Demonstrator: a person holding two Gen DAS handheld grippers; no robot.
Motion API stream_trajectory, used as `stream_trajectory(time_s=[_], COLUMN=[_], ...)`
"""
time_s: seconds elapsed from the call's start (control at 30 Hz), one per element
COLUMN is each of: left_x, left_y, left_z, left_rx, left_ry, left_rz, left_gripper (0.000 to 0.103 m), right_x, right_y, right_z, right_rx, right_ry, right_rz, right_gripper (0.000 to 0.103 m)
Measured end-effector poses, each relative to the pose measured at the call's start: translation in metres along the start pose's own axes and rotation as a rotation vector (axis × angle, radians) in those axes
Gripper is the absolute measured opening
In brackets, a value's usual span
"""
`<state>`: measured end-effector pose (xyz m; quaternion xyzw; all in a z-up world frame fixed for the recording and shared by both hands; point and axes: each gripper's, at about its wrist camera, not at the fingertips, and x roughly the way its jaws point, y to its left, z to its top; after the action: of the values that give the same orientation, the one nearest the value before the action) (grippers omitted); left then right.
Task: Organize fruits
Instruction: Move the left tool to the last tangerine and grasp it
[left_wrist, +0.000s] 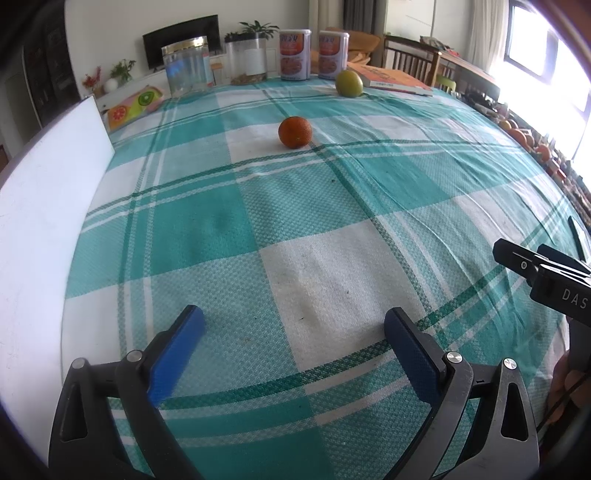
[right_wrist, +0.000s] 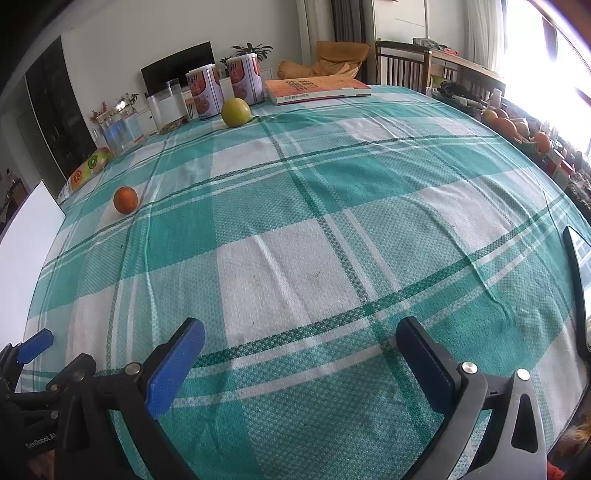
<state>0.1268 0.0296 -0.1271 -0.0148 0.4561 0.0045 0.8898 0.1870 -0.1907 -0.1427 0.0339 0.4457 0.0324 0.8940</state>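
Your left gripper (left_wrist: 293, 321) and right gripper (right_wrist: 301, 334) gape empty. Nothing looks sorted yet: the orange (left_wrist: 294, 132) and the green citrus (left_wrist: 349, 84) beyond it lie loose.

Both grippers spread wide, holding nothing.
The left gripper (left_wrist: 293, 326) and right gripper (right_wrist: 301, 338) angle downward side by side, blue-padded jaws far apart; a hand (left_wrist: 567, 384) shows at the edge.

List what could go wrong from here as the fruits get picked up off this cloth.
The orange fruit is round and sits loose on the tablecloth, so a nudge from one claw finger could roll it. The green fruit lies close beside the cans; a wide-open right claw might knock them. Wrinkled cloth may snag fingertips.
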Motion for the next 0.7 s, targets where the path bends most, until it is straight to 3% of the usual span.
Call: stream_trajectory(time_s=[0.17,0.27,0.4,0.5,0.57,0.63,0.7], left_x=[0.009,0.03,0.063,0.074,0.078,0.084,0.079], left_y=[0.006,-0.001,-0.003,-0.001,-0.003,-0.009,-0.01], left_z=[0.044,0.079,0.115,0.125,0.125,0.125,0.123], left_rx=[-0.121,-0.09,-0.037,-0.029,-0.005,0.032,0.037], left_ry=[-0.038,-0.08,-0.079,-0.093,-0.095,-0.067,-0.083], left_rz=[-0.046,-0.001,0.057,0.051,0.034,0.019,-0.001], left_gripper=[0.099,0.098,0.097,0.096,0.081,0.047,0.031], right_x=[0.001,0.001,0.001,0.001,0.001,0.001,0.001], right_y=[0.001,0.0,0.0,0.0,0.0,0.0,0.0], right_z=[0.0,0.0,0.0,0.0,0.0,0.0,0.0], right_rx=[-0.007,-0.005,-0.002,-0.004,-0.004,-0.004,-0.003], right_ry=[0.004,0.003,0.002,0.002,0.003,0.003,0.002], right_rz=[-0.006,-0.003,0.001,0.002,0.002,0.001,0.003], right_gripper=[0.103,0.103,0.103,0.103,0.103,0.103,0.103])
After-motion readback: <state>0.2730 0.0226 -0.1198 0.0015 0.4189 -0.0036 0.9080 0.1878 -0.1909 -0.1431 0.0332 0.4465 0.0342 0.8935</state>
